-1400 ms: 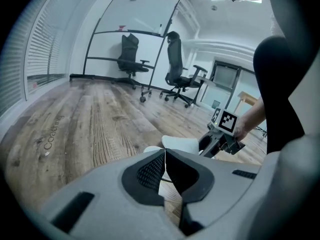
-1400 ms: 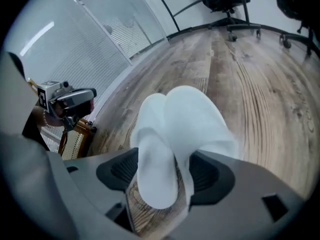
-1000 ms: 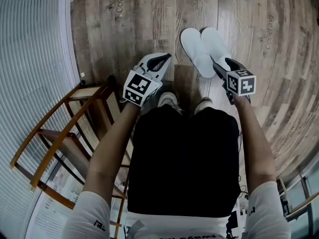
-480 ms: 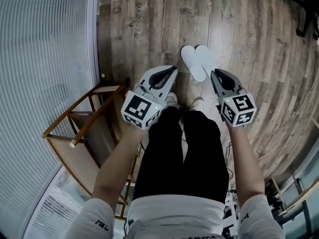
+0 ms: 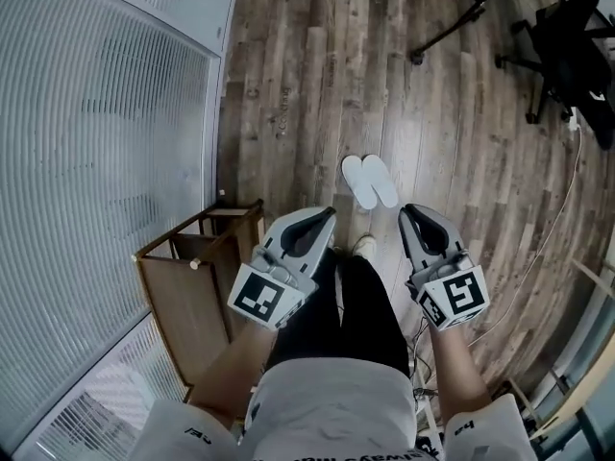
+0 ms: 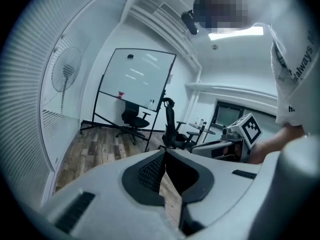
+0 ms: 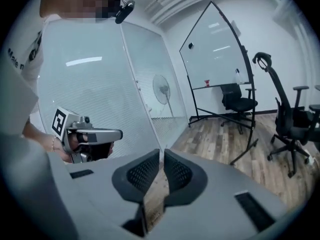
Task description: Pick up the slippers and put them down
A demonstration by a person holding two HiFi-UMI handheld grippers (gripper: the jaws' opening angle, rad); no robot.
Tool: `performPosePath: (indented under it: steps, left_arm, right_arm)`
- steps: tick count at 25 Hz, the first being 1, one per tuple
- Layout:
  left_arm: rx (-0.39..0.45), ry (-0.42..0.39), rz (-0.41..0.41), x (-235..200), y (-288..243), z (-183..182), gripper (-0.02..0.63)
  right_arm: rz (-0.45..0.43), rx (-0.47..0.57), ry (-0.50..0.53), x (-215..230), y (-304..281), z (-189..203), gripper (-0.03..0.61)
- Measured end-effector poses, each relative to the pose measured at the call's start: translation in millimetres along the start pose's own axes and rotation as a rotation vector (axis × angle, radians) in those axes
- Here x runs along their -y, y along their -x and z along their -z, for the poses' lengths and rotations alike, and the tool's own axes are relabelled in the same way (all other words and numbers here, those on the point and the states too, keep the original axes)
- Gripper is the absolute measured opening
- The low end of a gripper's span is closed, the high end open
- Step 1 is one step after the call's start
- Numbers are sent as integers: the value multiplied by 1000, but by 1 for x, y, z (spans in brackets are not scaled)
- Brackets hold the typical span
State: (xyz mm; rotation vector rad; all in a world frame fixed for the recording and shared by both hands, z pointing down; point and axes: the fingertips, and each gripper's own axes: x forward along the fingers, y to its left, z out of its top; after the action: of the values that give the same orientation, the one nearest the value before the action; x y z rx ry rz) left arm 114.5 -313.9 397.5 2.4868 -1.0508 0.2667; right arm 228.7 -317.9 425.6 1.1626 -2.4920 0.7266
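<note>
The pair of white slippers (image 5: 369, 181) lies side by side on the wood floor, well below and ahead of both grippers. My left gripper (image 5: 325, 215) is held at waist height, its jaws together and empty; in the left gripper view the pads of the left gripper (image 6: 164, 154) meet at the tips. My right gripper (image 5: 411, 210) hangs level with it. Its jaws have just been closing with nothing between them, and the right gripper (image 7: 161, 154) shows only a thin slit.
A wooden rack (image 5: 197, 286) stands to my left against the ribbed glass wall (image 5: 96, 161). An office chair (image 5: 567, 46) and a whiteboard stand's legs (image 5: 452, 22) are far ahead. A cable (image 5: 557, 229) runs along the floor on the right.
The person has stood up and both grippers have risen far above the floor. The slippers stay where they lay and look much smaller now.
</note>
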Motion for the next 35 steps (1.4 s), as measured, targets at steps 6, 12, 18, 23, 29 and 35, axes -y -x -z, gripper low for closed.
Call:
performPosePath:
  steps: [6,12,18,23,29,35]
  left_arm:
    - [86,-11,-2,50,44,-99,12]
    - [141,-57,26,97,93,-159,12]
    - [245,-108,32,129,131,-215,12]
    - [313,-127,46,150,152,-242,12]
    - [340,-149,66,172,172,-259,12]
    - [369,-174,77,189,183,-264,12]
  right_arm:
    - [-17,126,74,-54,67,-110,32]
    - [-13,199,133,-104,122,-173,32]
    - [-43,263,192,-153,165,-220,31]
    - [-49,295,234,-181,188,-241,31]
    - [-37,334,254,-199,215,-261,31]
    - [-51,367,261,-211,231,-266,26]
